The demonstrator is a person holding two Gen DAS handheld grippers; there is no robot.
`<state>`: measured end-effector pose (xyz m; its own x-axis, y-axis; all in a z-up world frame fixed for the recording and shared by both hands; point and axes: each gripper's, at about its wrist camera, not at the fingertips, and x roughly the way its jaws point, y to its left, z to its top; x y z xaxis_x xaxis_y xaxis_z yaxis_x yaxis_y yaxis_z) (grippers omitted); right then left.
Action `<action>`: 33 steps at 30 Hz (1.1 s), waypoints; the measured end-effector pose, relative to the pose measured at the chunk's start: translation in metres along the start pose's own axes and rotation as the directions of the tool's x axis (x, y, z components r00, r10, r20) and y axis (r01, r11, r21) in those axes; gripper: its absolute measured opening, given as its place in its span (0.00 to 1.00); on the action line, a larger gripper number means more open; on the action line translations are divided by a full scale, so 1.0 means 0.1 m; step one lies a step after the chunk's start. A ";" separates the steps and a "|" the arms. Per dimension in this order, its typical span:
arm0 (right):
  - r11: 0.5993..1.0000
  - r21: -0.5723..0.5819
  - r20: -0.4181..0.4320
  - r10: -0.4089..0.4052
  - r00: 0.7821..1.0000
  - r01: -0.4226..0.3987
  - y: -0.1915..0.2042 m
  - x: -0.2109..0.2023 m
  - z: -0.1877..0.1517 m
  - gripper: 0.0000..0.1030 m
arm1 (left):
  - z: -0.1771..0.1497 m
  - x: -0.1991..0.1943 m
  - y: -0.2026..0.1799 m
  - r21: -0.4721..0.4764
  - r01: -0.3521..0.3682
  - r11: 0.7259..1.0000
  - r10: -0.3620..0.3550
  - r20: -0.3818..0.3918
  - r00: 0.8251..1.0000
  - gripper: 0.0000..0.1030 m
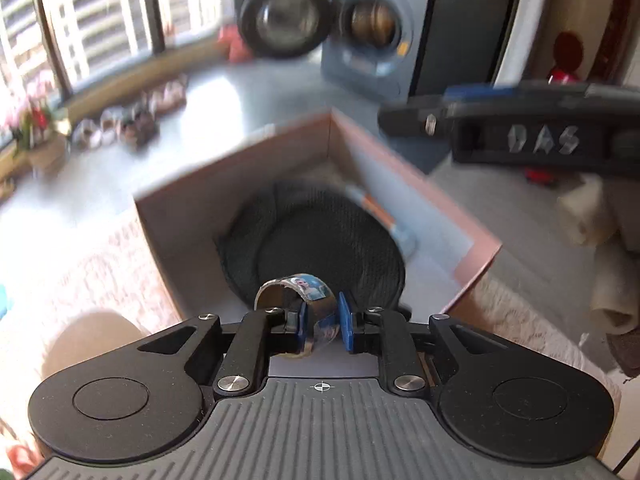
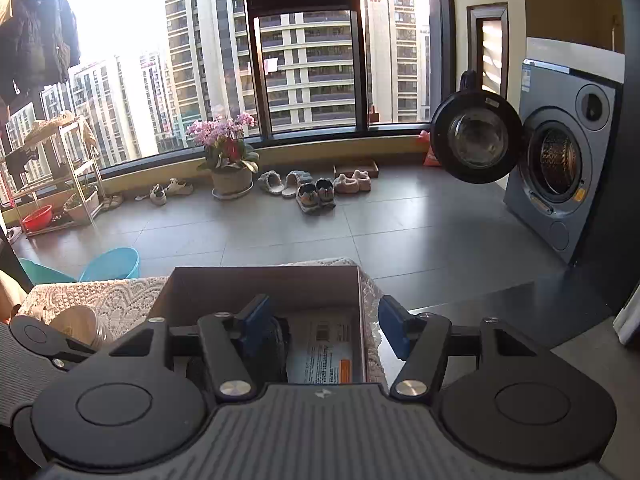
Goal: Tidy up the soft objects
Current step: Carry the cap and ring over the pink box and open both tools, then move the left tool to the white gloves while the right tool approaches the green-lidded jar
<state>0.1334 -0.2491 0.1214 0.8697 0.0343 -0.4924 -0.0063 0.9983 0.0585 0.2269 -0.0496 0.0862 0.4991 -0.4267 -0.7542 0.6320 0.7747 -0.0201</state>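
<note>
Here, the left gripper (image 1: 322, 322) hangs over the cardboard box (image 1: 180, 216) with a curled printed band (image 1: 298, 292) between its blue pads; they look parted, so I judge the band is being let go onto the dark knit hat (image 1: 320, 248) lying inside. To its right, the right gripper (image 2: 324, 326) stands wide and empty above the same box, where a labelled packet (image 2: 320, 352) lies.
</note>
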 end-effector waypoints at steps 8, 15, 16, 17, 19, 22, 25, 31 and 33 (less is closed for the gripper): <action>0.997 -0.072 0.004 -0.029 1.000 0.029 0.25 -0.11 0.04 0.64 | -0.11 -0.04 -0.13 0.140 -0.027 0.990 0.047 -0.142 0.989 0.23; 0.992 -0.113 0.053 -0.043 0.998 0.049 0.47 -0.32 0.13 0.65 | -0.13 -0.51 0.23 -0.201 0.131 0.971 -0.102 0.148 0.984 0.23; 0.991 -0.118 0.061 -0.050 0.997 0.057 0.48 -0.36 0.15 0.66 | -0.21 -0.68 0.27 -0.228 0.106 0.968 -0.052 0.229 0.972 0.23; 0.991 -0.119 0.069 -0.052 0.996 0.060 0.49 -0.40 0.16 0.66 | -0.32 -0.83 0.29 -0.242 0.077 0.967 -0.001 0.299 0.954 0.23; 0.990 -0.129 0.083 -0.045 0.996 0.056 0.53 -0.46 0.17 0.69 | -0.60 -1.05 0.31 -0.255 0.046 0.966 0.051 0.363 0.931 0.23; 0.986 -0.162 0.078 -0.022 0.997 0.035 0.70 -0.50 0.16 0.69 | -1.07 -1.31 0.45 -0.340 0.004 0.940 0.131 0.373 0.919 0.23; 0.976 -0.215 0.060 0.036 0.998 -0.022 1.03 -0.52 0.14 0.69 | -1.55 -1.67 0.72 -0.465 -0.092 0.881 0.287 0.369 0.884 0.23; 0.934 -0.288 -0.033 0.210 0.977 -0.210 1.90 -0.50 0.11 0.69 | -2.36 -1.96 1.21 -0.638 -0.215 0.739 0.442 0.219 0.870 0.23; 0.907 -0.309 -0.093 0.272 0.958 -0.287 2.25 -0.45 0.07 0.69 | -2.50 -1.92 1.23 -0.634 -0.207 0.745 0.419 0.204 0.885 0.23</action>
<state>0.0966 -0.0264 0.1630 0.7855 0.3089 -0.5362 -0.4079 0.9101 -0.0733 0.0605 0.2444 0.0649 0.8272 -0.1477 -0.5421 -0.0084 0.9615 -0.2748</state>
